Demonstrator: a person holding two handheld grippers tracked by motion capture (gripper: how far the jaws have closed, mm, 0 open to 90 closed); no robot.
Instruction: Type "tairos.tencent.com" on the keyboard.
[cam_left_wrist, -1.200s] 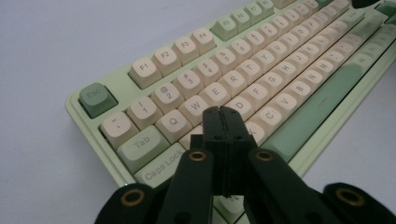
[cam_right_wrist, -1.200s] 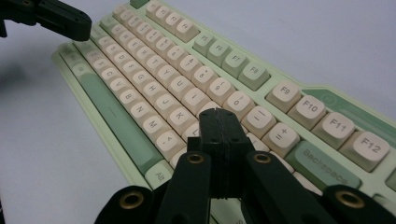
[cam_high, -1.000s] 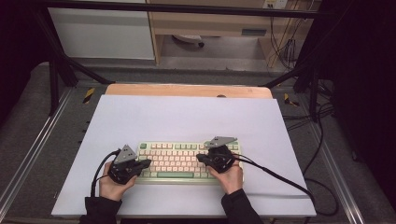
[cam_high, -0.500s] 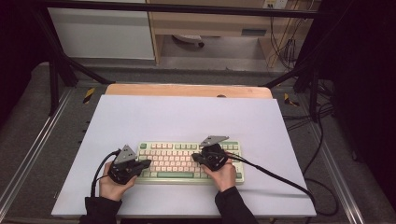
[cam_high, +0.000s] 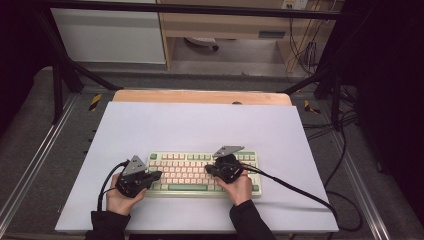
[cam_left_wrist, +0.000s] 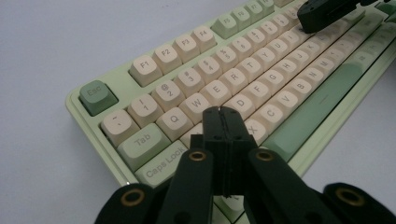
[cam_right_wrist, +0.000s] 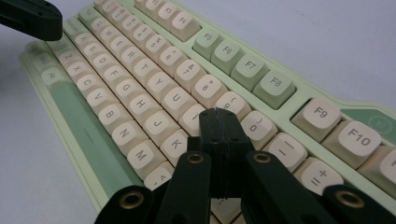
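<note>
We are holding both grippers over a pale green mechanical keyboard (cam_high: 200, 172) that is lying near the front edge of the white surface (cam_high: 200, 125). Our left gripper (cam_left_wrist: 223, 114) is clenched, jaws pressed together with nothing between them, its tip hovering over the keys around S and X at the keyboard's left end. Our right gripper (cam_right_wrist: 219, 116) is likewise clenched and empty, its tip sitting above the keys near O and L. In the high view, the left gripper (cam_high: 155, 176) and right gripper (cam_high: 210, 170) are pointing toward each other.

Matt plastic keyboard (cam_left_wrist: 243, 79) with smooth keycaps, on a smooth matt table (cam_high: 200, 130).
</note>
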